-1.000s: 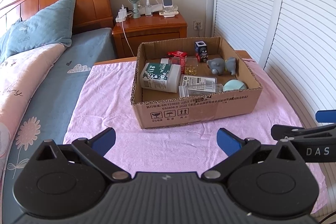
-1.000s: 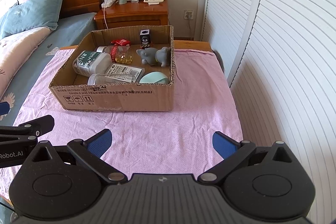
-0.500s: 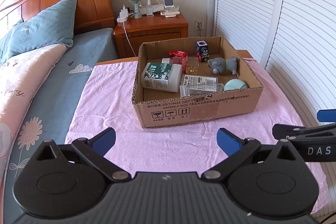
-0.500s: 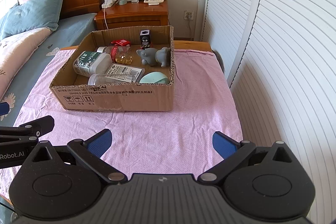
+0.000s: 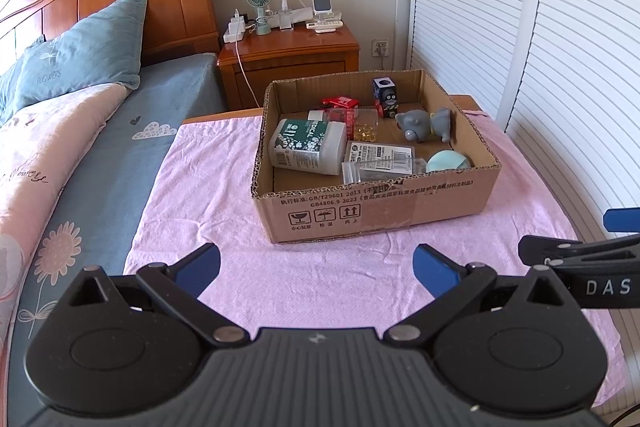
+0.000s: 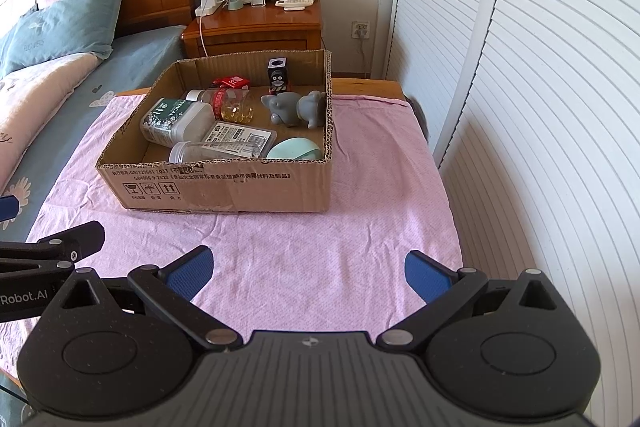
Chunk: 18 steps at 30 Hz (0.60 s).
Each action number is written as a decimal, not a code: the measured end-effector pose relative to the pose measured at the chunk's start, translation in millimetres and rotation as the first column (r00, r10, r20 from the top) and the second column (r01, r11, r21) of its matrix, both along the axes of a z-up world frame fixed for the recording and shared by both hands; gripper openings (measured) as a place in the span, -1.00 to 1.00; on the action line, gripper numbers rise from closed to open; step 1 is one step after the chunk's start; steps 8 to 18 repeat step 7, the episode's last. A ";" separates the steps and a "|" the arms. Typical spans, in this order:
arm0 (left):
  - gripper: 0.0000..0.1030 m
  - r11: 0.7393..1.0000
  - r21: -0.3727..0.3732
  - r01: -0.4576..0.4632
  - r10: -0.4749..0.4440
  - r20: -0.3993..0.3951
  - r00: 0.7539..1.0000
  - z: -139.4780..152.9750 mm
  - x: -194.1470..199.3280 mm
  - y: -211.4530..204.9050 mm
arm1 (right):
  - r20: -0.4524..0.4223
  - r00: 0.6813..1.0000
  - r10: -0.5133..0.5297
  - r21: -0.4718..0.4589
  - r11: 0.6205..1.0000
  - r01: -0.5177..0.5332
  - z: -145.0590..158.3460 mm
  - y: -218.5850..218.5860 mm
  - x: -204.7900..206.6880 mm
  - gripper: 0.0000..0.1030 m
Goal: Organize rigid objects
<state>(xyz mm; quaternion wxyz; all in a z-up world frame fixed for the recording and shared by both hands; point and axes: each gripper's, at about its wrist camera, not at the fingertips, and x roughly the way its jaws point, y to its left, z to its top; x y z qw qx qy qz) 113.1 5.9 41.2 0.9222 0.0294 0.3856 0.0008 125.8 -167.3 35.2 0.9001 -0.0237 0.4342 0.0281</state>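
Note:
A cardboard box (image 5: 376, 211) (image 6: 224, 189) stands on a pink cloth (image 5: 224, 179) (image 6: 376, 187) over a table. Inside lie a green-labelled white bottle (image 5: 308, 145) (image 6: 176, 121), a clear jar with yellow capsules (image 5: 362, 125) (image 6: 230, 105), a clear flat case (image 5: 378, 161) (image 6: 232, 141), a grey elephant toy (image 5: 428, 125) (image 6: 296, 109), a mint round thing (image 5: 448, 161) (image 6: 296, 149), a red box (image 5: 340, 103) and a penguin box (image 5: 385, 97) (image 6: 278, 75). My left gripper (image 5: 316, 265) and right gripper (image 6: 306, 269) both hang open and empty over the cloth, short of the box.
A bed (image 5: 80, 131) with blue pillow runs along the left. A wooden nightstand (image 5: 292, 55) with a fan and chargers stands behind the box. White louvred doors (image 5: 560, 47) line the right. The right gripper's finger shows at the left view's right edge (image 5: 580, 251).
Both views have drifted very slightly; the box and its contents lie as before, and both grippers stay open.

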 end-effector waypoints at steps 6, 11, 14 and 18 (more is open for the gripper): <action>0.98 1.000 -0.002 -0.001 0.001 -0.001 1.000 -0.5 0.0 -0.4 | 0.001 1.000 0.001 0.000 1.000 -0.001 -0.3 0.0 0.0 1.00; 0.98 1.000 -0.003 -0.001 0.001 -0.002 1.000 -0.6 -0.2 -0.4 | 0.001 1.000 0.001 0.000 1.000 -0.001 -0.7 -0.4 0.0 1.00; 0.98 1.000 -0.003 -0.001 0.001 -0.002 1.000 -0.6 -0.2 -0.4 | 0.001 1.000 0.001 0.000 1.000 -0.001 -0.7 -0.4 0.0 1.00; 0.98 1.000 -0.003 -0.001 0.001 -0.002 1.000 -0.6 -0.2 -0.4 | 0.001 1.000 0.001 0.000 1.000 -0.001 -0.7 -0.4 0.0 1.00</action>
